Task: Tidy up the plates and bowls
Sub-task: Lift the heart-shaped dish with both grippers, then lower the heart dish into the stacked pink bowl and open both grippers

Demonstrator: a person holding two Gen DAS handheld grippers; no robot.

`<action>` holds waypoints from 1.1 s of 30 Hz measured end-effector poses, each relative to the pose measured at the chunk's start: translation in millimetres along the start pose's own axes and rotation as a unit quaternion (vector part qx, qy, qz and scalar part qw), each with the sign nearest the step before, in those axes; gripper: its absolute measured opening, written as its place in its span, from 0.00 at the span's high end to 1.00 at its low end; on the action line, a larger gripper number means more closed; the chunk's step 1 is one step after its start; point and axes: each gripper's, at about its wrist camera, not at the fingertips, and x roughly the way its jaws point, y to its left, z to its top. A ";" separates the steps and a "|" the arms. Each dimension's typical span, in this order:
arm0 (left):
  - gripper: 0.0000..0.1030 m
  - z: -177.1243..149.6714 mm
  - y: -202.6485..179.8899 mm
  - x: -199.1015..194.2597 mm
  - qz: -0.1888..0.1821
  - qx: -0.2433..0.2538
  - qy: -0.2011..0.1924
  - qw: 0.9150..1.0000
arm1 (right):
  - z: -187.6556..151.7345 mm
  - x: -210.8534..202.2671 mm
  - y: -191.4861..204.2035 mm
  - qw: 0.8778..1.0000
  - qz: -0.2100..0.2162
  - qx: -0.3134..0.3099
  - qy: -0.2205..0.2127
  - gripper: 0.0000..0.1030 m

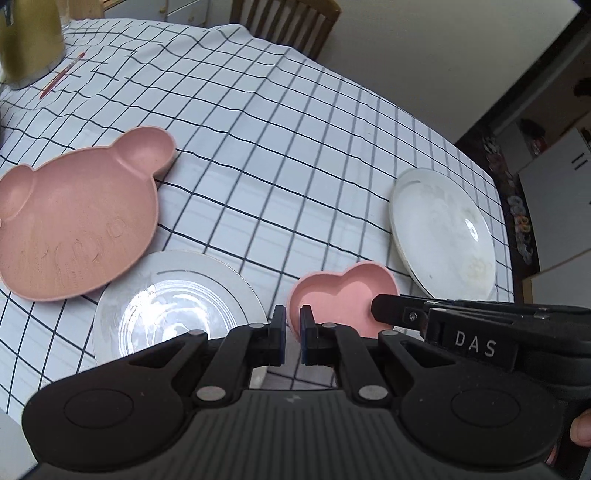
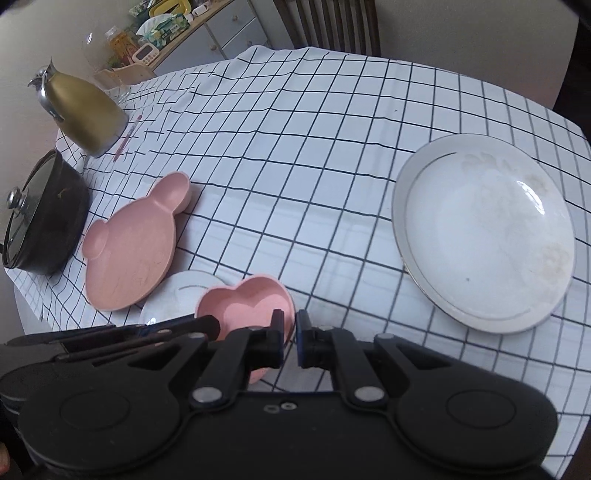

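Note:
A pink heart-shaped bowl (image 1: 341, 295) (image 2: 247, 302) is held between both grippers above the checked tablecloth. My left gripper (image 1: 293, 326) is shut on the bowl's left rim. My right gripper (image 2: 290, 332) is shut on its right rim. A small white plate (image 1: 173, 306) (image 2: 173, 295) lies left of the bowl. A pink bear-shaped plate (image 1: 74, 218) (image 2: 136, 240) lies further left, overlapping the small plate's edge. A large white plate (image 1: 443, 232) (image 2: 484, 229) lies to the right.
A gold thermos jug (image 2: 83, 110) (image 1: 29, 40), a red pen (image 1: 61, 75) and a black lidded pot (image 2: 40, 218) stand at the table's left. A wooden chair (image 1: 291, 18) is behind the table. The table edge (image 1: 509, 221) drops off past the large plate.

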 end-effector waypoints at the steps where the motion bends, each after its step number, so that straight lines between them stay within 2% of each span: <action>1: 0.94 -4.0 -3.6 -3.2 -0.001 0.007 0.001 1.000 | -4.4 -5.0 -0.5 1.000 -0.002 0.002 -0.002 0.95; 18: 0.94 -71.4 -53.5 -42.7 -0.032 0.084 0.017 0.996 | -86.3 -68.3 -12.4 0.998 -0.044 0.039 -0.021 0.95; 33: 0.93 -117.3 -68.2 -54.0 -0.051 0.133 0.041 0.989 | -142.5 -91.0 -22.8 0.995 -0.053 0.082 -0.023 0.95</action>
